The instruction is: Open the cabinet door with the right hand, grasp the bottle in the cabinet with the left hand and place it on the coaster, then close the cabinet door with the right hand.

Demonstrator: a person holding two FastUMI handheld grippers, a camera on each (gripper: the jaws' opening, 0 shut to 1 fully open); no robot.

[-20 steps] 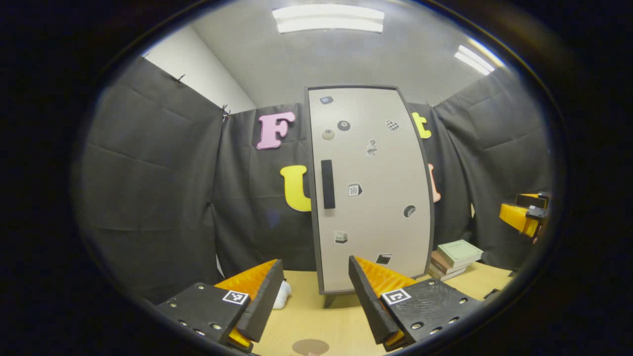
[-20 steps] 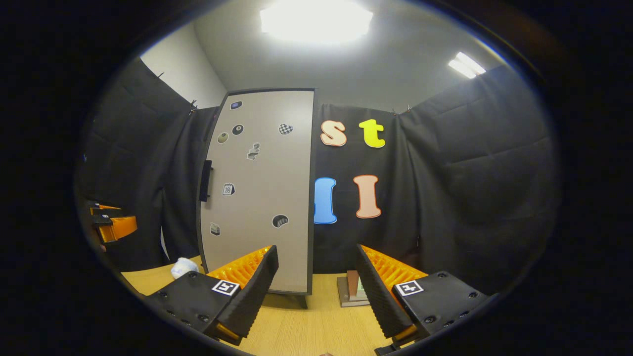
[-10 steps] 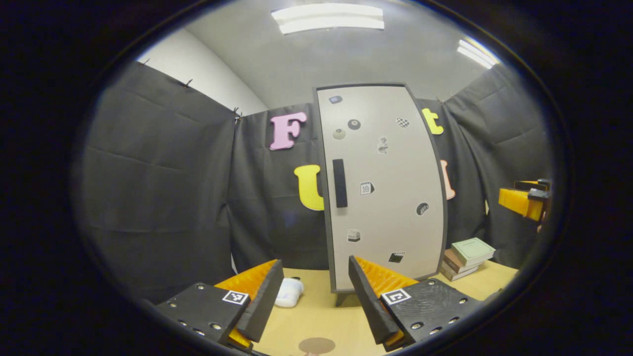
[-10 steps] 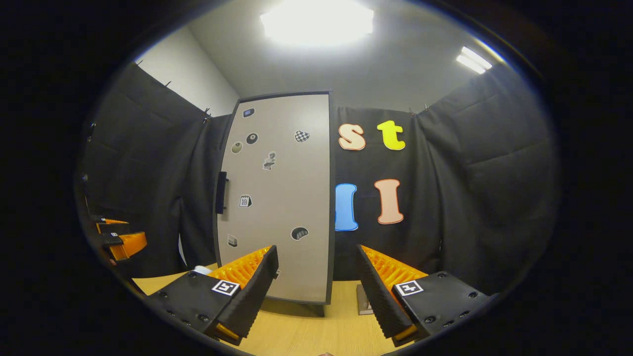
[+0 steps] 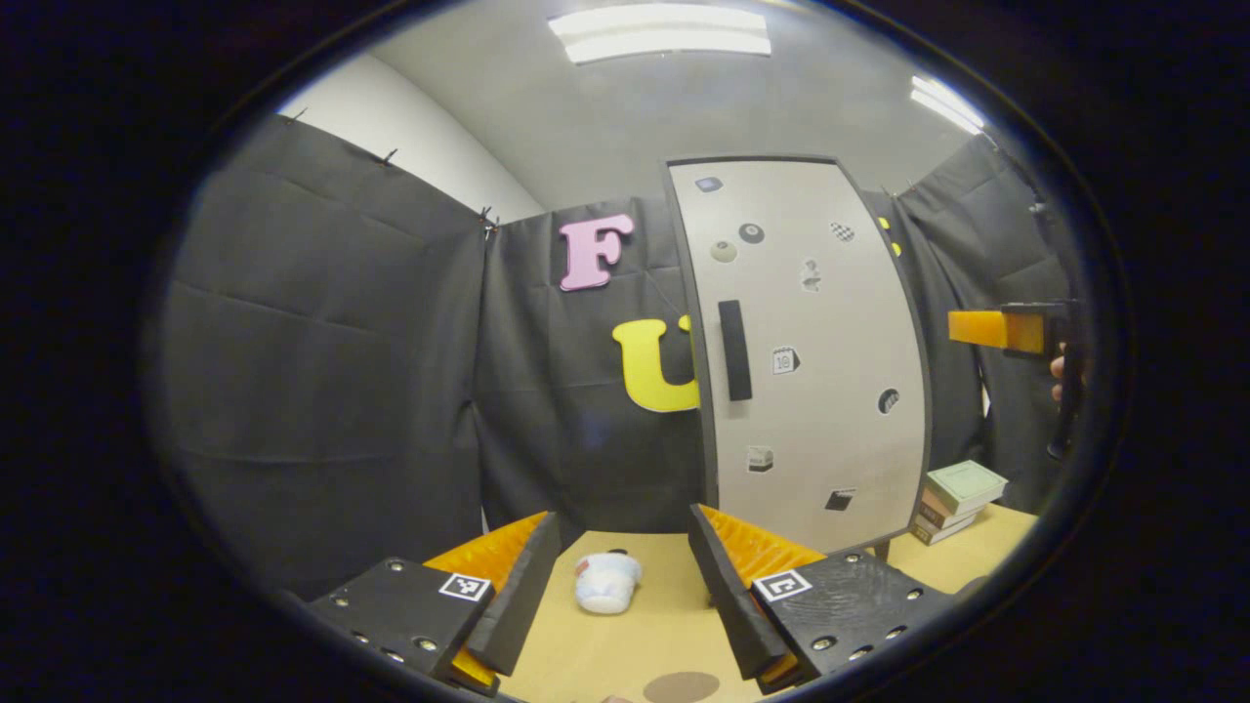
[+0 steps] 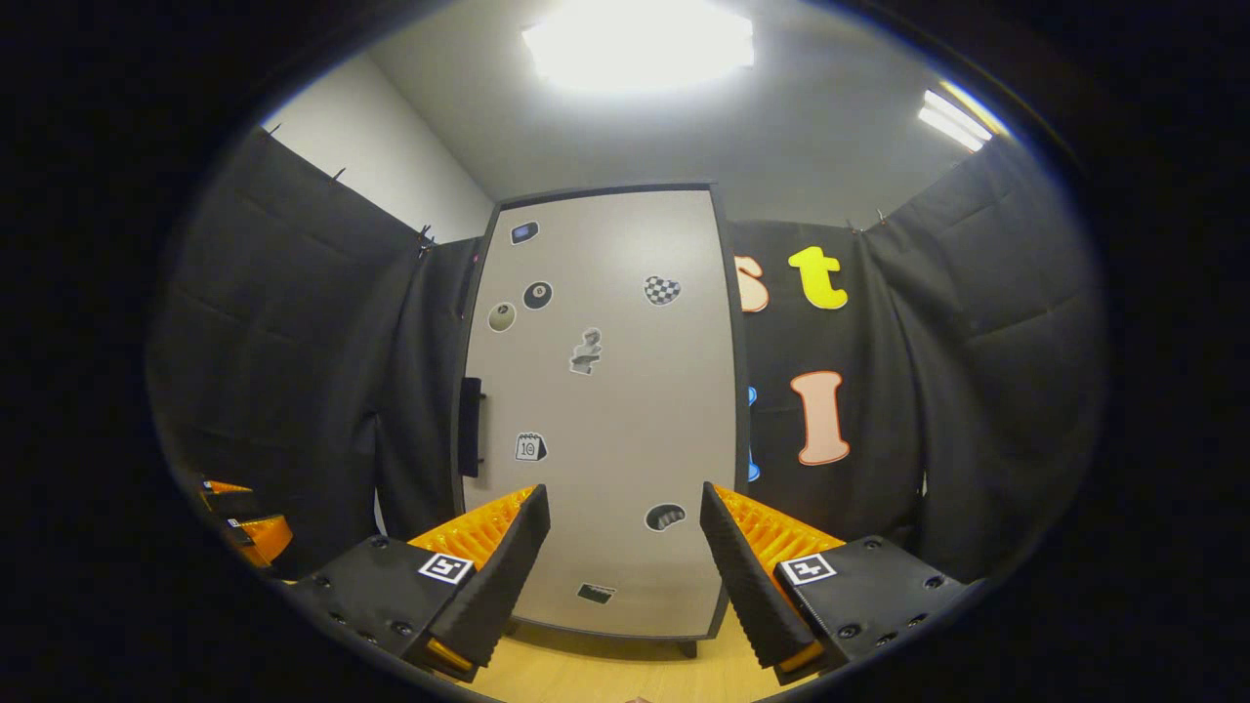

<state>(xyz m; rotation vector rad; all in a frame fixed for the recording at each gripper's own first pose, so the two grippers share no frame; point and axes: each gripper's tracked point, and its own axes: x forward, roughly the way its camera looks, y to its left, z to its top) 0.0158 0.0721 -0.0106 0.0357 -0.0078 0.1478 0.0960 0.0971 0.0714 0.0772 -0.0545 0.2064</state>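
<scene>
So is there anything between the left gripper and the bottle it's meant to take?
Yes: the cabinet door is shut, so the bottle inside is hidden behind it. Its dark handle is untouched; the right gripper hangs in front of the door with its jaws apart. The left gripper waits open above the table.

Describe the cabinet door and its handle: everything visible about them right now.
The tall pale grey cabinet door is shut, flat and matte, framed by a dark edge. A black vertical bar handle sits at mid-height by its left edge. Small stickers or magnets dot its face. The cabinet stands upright on the light wooden table on short dark feet, in front of the black cloth wall. Nothing touches it; the right gripper faces it, open and apart from it.
</scene>
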